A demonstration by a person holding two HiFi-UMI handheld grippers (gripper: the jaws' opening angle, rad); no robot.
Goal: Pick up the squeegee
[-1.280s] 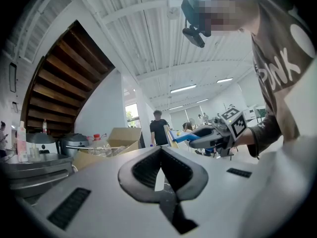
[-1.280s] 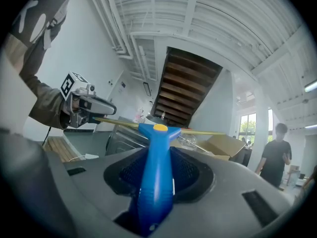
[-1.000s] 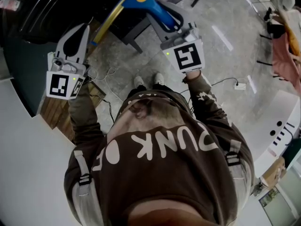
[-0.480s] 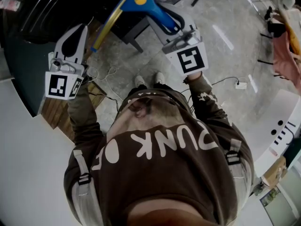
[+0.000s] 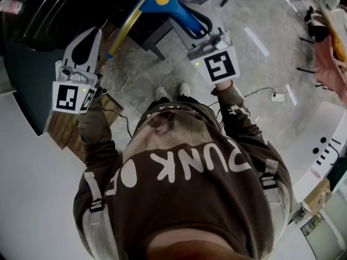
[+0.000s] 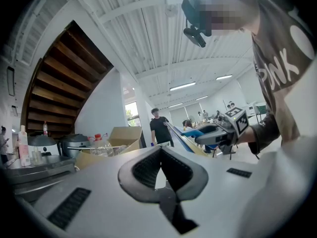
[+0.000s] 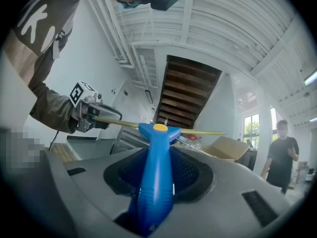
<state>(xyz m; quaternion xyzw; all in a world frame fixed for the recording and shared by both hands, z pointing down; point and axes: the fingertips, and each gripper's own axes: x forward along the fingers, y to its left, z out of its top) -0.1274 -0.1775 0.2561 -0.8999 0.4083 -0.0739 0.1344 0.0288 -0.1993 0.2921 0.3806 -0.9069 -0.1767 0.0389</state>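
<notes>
The squeegee has a blue handle and a long yellow blade and is held in the air in front of the person. My right gripper is shut on the blue handle. In the right gripper view the handle runs straight up between the pads, with the blade crosswise beyond them. My left gripper hovers apart on the left, level, its jaws shut with nothing in them. Each gripper view shows the other gripper: the left gripper and the right gripper with the squeegee.
A dark counter lies ahead on the left, with a rice cooker and a cardboard box on it. Cables and a power strip lie on the floor. A person in black stands further off.
</notes>
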